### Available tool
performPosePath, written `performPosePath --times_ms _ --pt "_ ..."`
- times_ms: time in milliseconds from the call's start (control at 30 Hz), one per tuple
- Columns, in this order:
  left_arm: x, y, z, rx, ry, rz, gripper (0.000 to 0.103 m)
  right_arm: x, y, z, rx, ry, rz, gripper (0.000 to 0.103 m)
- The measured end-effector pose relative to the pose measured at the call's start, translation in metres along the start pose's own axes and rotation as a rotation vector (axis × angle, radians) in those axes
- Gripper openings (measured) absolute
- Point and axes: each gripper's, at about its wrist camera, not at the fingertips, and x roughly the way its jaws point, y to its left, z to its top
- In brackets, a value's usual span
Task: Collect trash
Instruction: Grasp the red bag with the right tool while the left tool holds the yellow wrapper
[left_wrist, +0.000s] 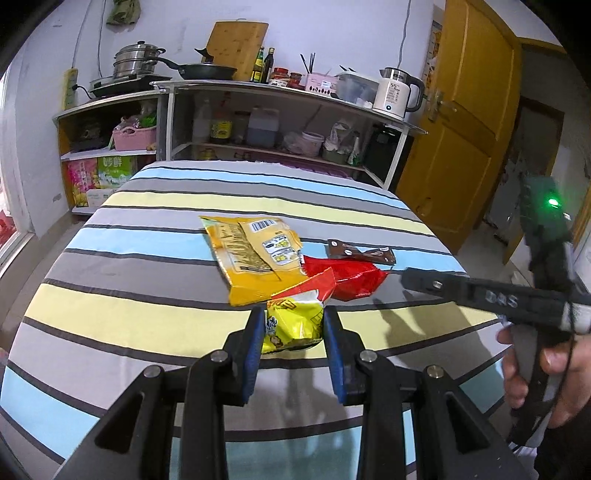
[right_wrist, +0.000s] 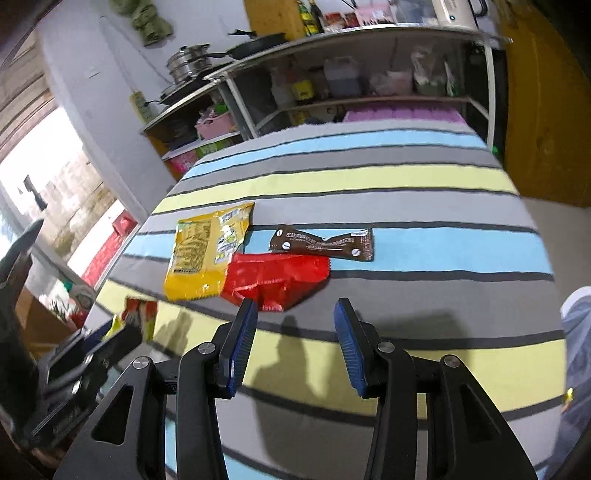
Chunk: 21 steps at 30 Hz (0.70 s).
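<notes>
Across the tabletop (left_wrist: 147, 266) runs a cloth striped in grey, pale blue and pale yellow with thin dark lines, and on it the trash lies clustered near the middle: a large yellow packet (left_wrist: 251, 254) with a barcode and dense print too small to read, a red wrapper (left_wrist: 351, 280) touching its edge, and a brown sachet (right_wrist: 325, 243) just beyond with small white writing I cannot make out. Between the blue pads of the left gripper (left_wrist: 294, 325) sits a yellow-and-red snack bag (left_wrist: 295, 321), the jaws closed against its sides. Over bare cloth just short of the red wrapper, the right gripper (right_wrist: 295, 325) has its jaws parted and holds nothing. Behind stand metal shelves (left_wrist: 280, 122) with pots, a frying pan, bottles, a white kettle (left_wrist: 397, 90) marked "55", and a yellow wooden door (left_wrist: 469, 122).
</notes>
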Motion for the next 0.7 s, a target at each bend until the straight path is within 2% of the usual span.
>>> performPosePath --times_ms 233,500,700 --pt "-0.005 0.012 -0.001 -0.021 -0.017 -0.003 0.033 0.028 -0.001 0.009 0.105 0.061 0.04 0.045" --pt "-0.006 0.02 -0.005 -0.041 -0.022 -0.011 0.033 0.041 0.003 0.017 0.152 0.064 0.004 0.045" --pt "-0.005 0.02 -0.008 -0.044 -0.015 -0.016 0.033 0.043 0.007 0.019 0.135 0.052 -0.023 0.03"
